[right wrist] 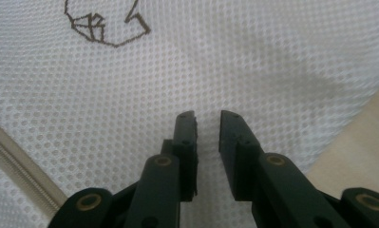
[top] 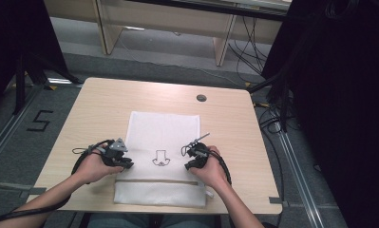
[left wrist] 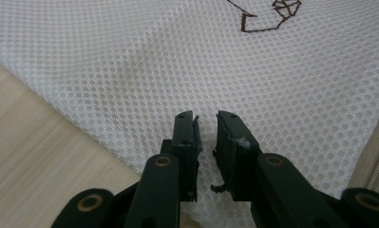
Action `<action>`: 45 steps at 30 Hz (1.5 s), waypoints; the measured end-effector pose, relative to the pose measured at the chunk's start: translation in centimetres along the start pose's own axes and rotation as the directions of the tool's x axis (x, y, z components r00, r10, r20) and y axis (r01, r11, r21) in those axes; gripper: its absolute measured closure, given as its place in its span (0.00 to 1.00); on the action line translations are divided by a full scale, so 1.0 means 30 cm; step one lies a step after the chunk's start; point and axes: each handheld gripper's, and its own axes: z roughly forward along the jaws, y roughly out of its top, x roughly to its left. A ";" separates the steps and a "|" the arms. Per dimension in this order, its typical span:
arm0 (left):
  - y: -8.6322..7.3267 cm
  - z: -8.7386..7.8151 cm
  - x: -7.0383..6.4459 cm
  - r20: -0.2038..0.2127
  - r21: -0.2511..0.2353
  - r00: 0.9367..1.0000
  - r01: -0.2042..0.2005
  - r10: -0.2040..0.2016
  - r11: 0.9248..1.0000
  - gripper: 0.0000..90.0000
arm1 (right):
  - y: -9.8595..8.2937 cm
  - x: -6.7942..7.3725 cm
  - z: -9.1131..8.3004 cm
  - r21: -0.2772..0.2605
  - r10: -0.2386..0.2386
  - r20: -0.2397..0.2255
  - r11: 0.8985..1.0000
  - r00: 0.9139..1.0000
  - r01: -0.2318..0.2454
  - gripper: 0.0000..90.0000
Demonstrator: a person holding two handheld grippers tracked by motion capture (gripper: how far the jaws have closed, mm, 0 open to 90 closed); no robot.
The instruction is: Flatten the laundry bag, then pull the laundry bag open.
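Flat on the counter [top: 82, 114], white mesh bag [top: 164, 128] right beneath both claws. Left claw [left wrist: 207, 118] and right claw [right wrist: 208, 116] released, slightly parted, gripping nothing. Apparently poised to pinch; next: press down, clench on mesh beside the zipper [right wrist: 21, 164].

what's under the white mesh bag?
The mesh bag lies flat on the wooden table, which shows on all sides. Its contents cannot be made out, and the table beneath is covered.
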 end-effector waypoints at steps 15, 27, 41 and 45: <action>0.008 -0.034 -0.010 0.041 -0.178 0.997 0.078 -0.072 0.981 0.58 | -0.087 -0.025 -0.133 -0.133 0.071 0.074 0.989 0.995 -0.061 0.59; 0.024 -0.026 -0.020 0.048 -0.207 0.992 0.121 -0.113 0.971 0.52 | -0.139 -0.076 -0.165 -0.173 0.106 0.078 0.981 0.991 -0.091 0.62; 0.023 -0.038 -0.022 0.061 -0.226 0.994 0.100 -0.089 0.969 0.52 | -0.143 -0.065 -0.169 -0.166 0.132 0.068 0.979 0.989 -0.119 0.62; 0.029 -0.035 -0.024 0.063 -0.238 0.994 0.104 -0.092 0.966 0.52 | -0.141 -0.061 -0.171 -0.162 0.118 0.039 0.981 0.992 -0.111 0.69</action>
